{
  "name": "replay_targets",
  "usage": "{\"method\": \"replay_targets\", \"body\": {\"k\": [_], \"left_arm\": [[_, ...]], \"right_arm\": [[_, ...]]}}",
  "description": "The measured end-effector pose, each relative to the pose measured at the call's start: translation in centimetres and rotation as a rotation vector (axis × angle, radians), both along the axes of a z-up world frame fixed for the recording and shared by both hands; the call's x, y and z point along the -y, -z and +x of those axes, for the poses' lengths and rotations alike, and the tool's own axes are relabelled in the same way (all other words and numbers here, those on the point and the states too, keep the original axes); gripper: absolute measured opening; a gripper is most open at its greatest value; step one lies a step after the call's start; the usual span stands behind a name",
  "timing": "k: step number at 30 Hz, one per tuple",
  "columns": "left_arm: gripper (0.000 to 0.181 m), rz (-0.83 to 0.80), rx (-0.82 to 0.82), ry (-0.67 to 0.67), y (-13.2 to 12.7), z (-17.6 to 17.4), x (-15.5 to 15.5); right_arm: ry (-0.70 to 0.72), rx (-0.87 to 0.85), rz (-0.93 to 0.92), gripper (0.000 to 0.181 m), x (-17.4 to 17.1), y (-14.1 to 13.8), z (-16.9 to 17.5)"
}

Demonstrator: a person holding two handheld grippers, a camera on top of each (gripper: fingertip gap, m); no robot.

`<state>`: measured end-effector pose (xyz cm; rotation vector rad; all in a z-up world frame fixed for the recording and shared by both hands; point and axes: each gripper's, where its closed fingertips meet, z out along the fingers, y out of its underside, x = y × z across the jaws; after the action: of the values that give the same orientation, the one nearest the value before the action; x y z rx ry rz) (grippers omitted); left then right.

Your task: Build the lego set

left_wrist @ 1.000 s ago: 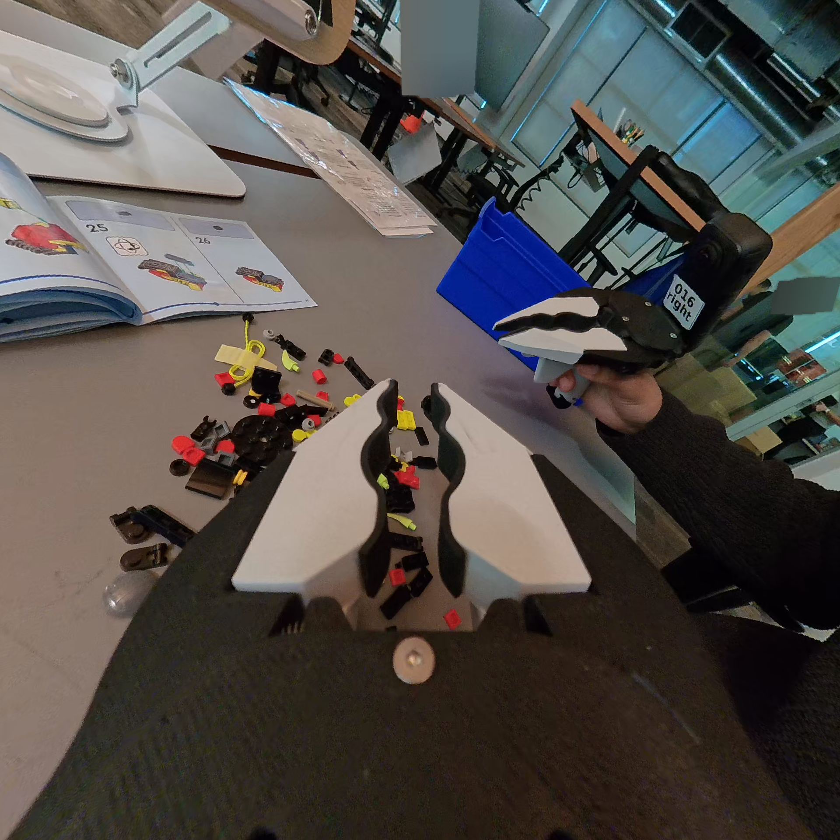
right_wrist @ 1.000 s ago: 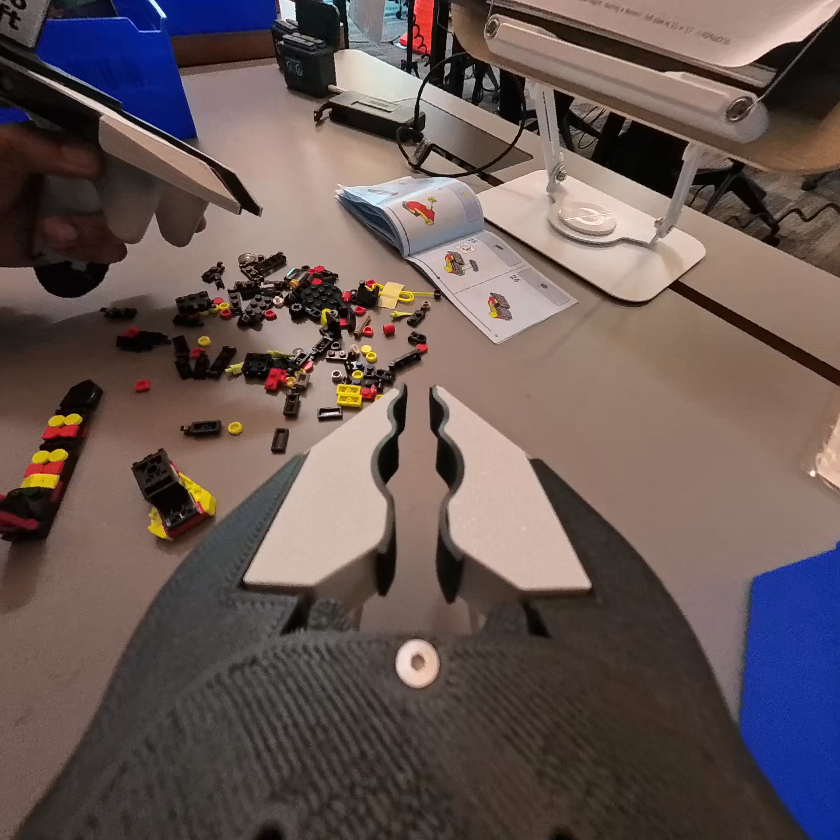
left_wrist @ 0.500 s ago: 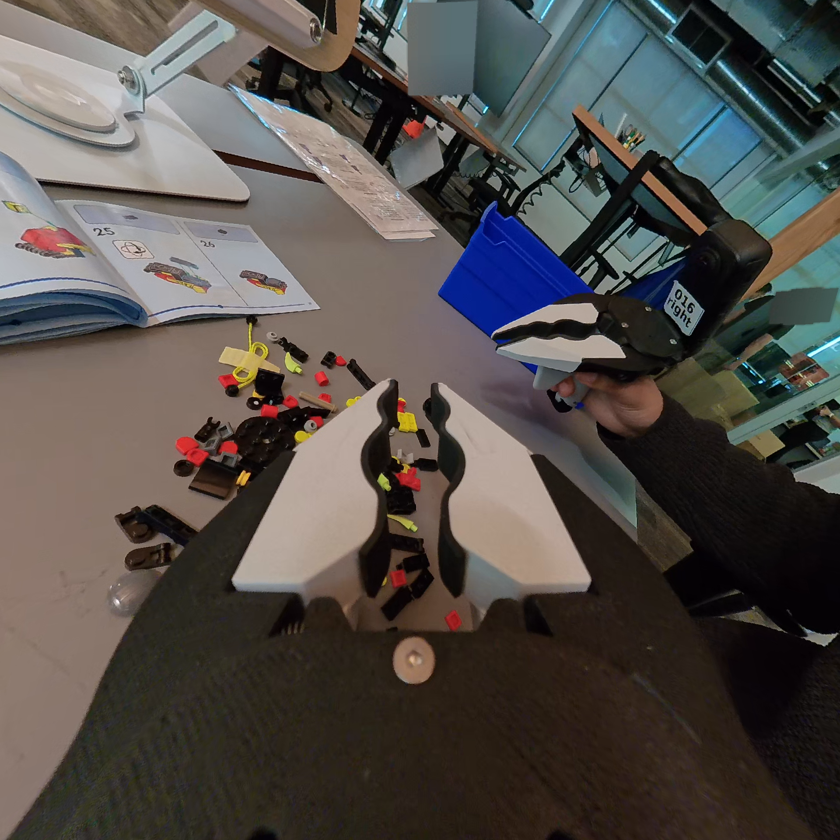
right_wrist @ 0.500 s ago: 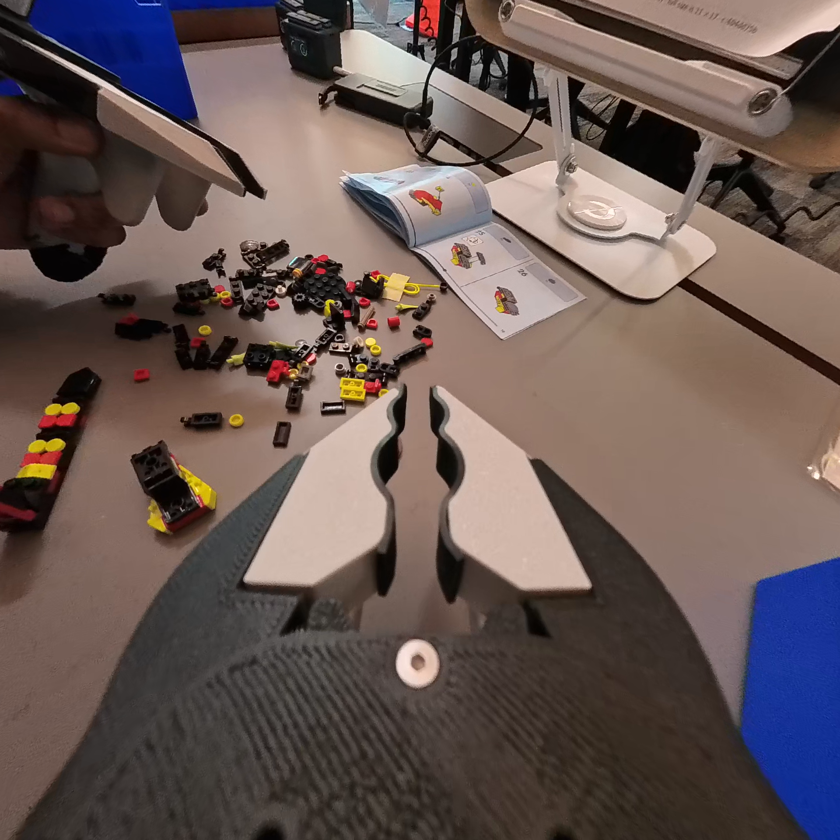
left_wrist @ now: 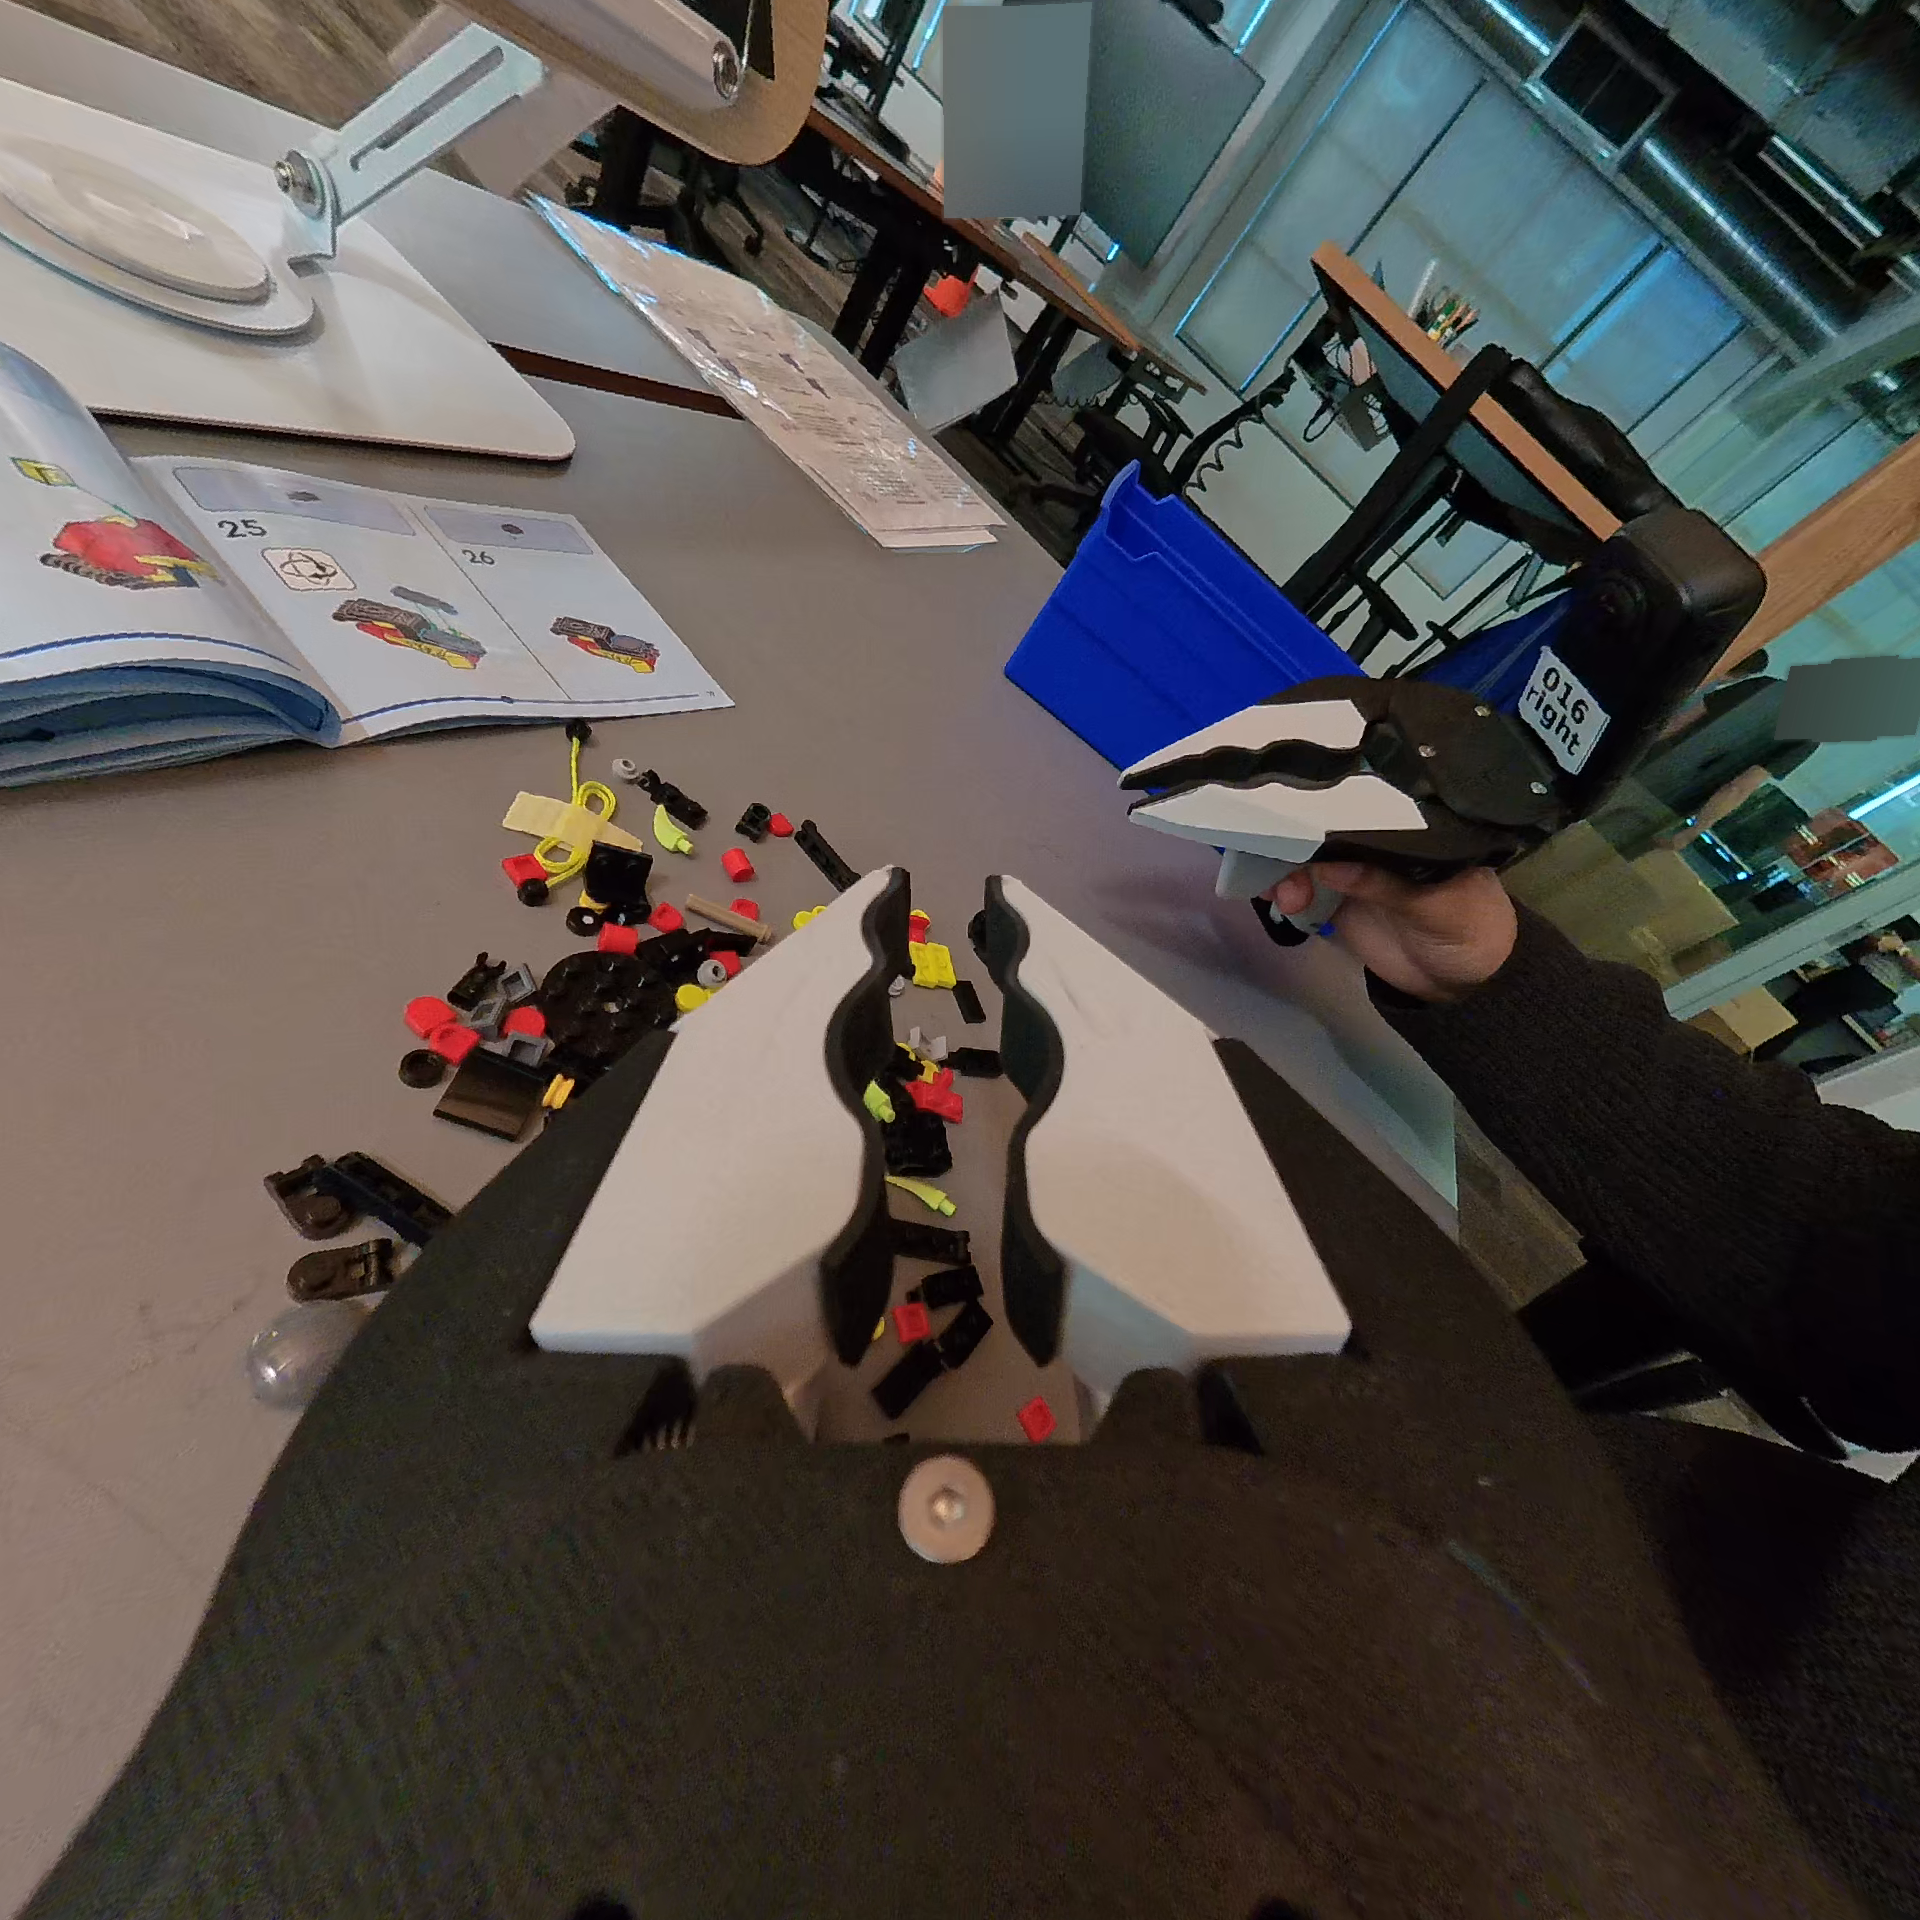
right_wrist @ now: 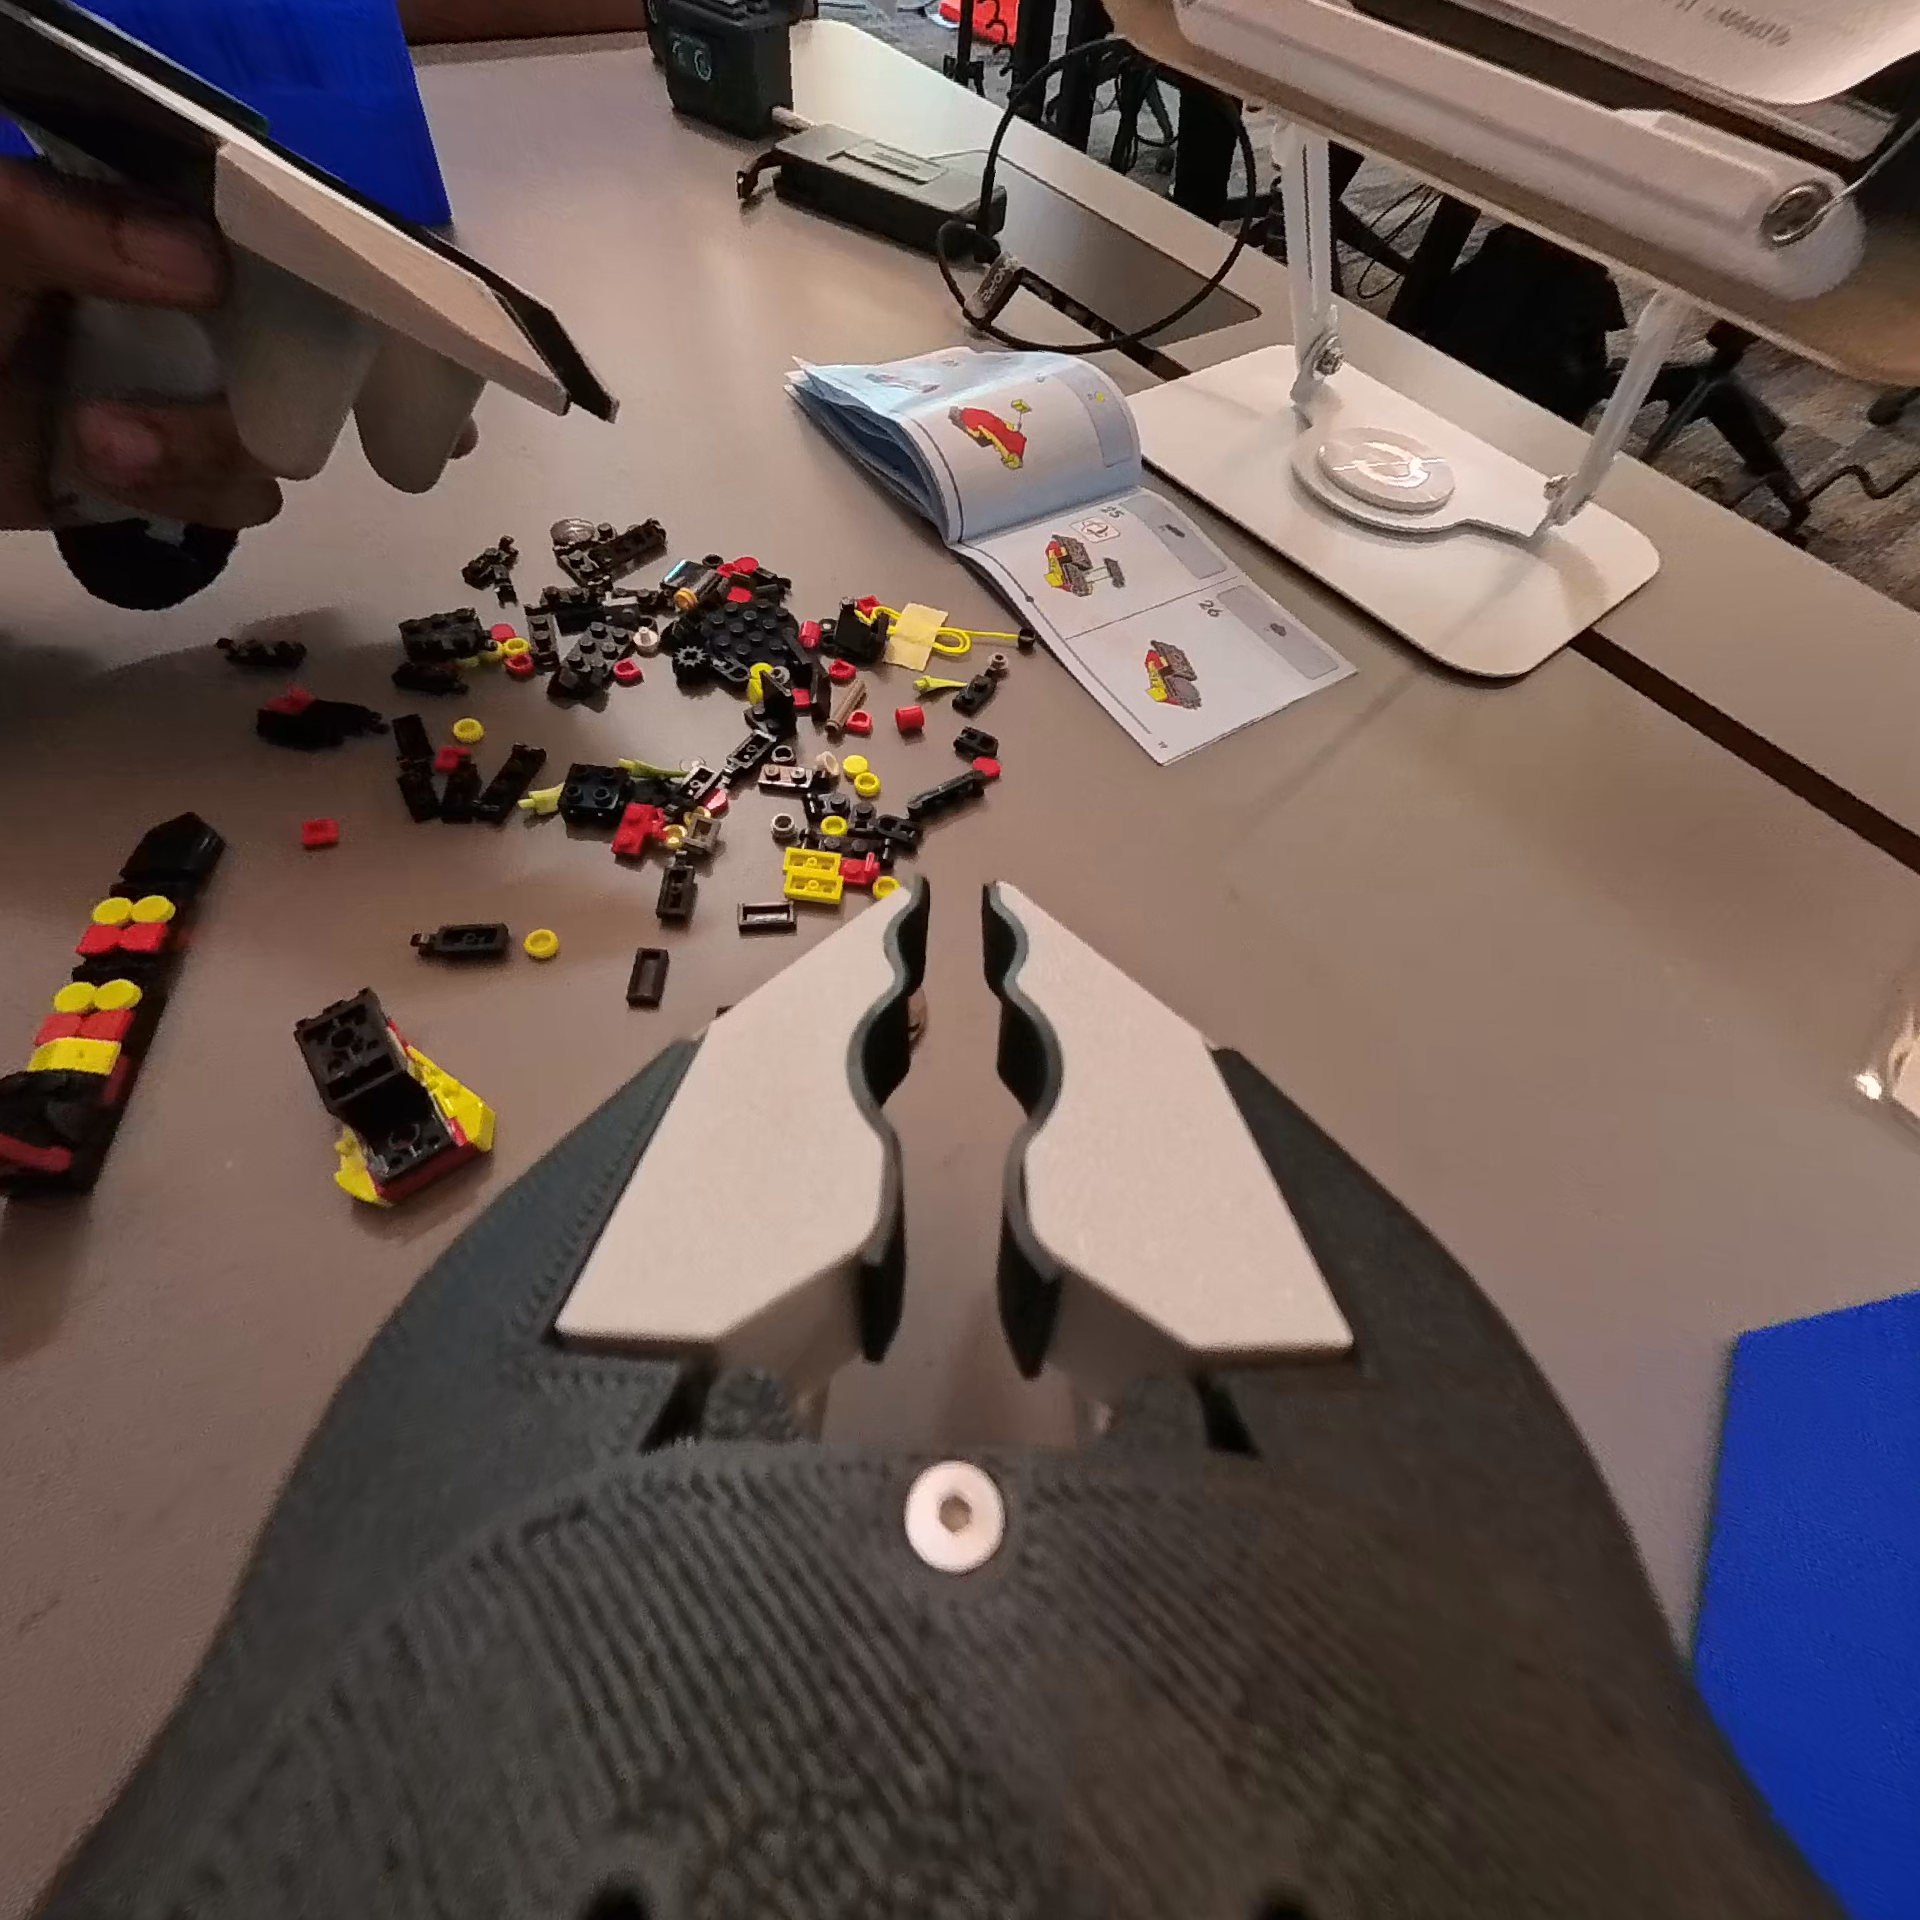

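Left wrist view: your left claw (left_wrist: 940,894) is hovering over the scattered pieces, its two fingers standing slightly apart and gripping nothing.
Right wrist view: your right claw (right_wrist: 954,896) is hanging above bare tabletop (right_wrist: 1403,987) just beside the near edge of the scatter, fingers parted by a narrow gap, nothing between them.
Right claw seen from the left: it is showing at the right (left_wrist: 1143,795), held in your hand (left_wrist: 1423,930), well apart from the left claw, with its jaws nearly together.
Loose lego pieces (right_wrist: 675,727): black, red and yellow parts are lying spread across the tabletop between the two claws.
Long strip assembly (right_wrist: 94,997): a black strip with yellow and red studs is lying at the left edge of the right wrist view, apart from the scatter.
Small chunk assembly (right_wrist: 395,1101): a black, yellow and red block is sitting tilted near the strip.
Instruction booklet (left_wrist: 343,603): it is lying open beyond the pieces.
White stand base (right_wrist: 1403,509): it is sitting just behind the booklet.
Blue bin (left_wrist: 1153,644): it is standing at the tabletop's far edge.
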<state>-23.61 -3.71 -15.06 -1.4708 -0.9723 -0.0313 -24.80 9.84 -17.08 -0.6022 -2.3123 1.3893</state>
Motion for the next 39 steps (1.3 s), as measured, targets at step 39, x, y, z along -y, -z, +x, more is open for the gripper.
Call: {"method": "replay_targets", "body": {"k": [39], "left_arm": [[0.012, -0.028, -0.013, 0.017, 0.2, 0.4, -0.8]], "right_arm": [[-0.086, 0.242, 0.114, 0.006, 10.7, 5.4, 2.1]]}}
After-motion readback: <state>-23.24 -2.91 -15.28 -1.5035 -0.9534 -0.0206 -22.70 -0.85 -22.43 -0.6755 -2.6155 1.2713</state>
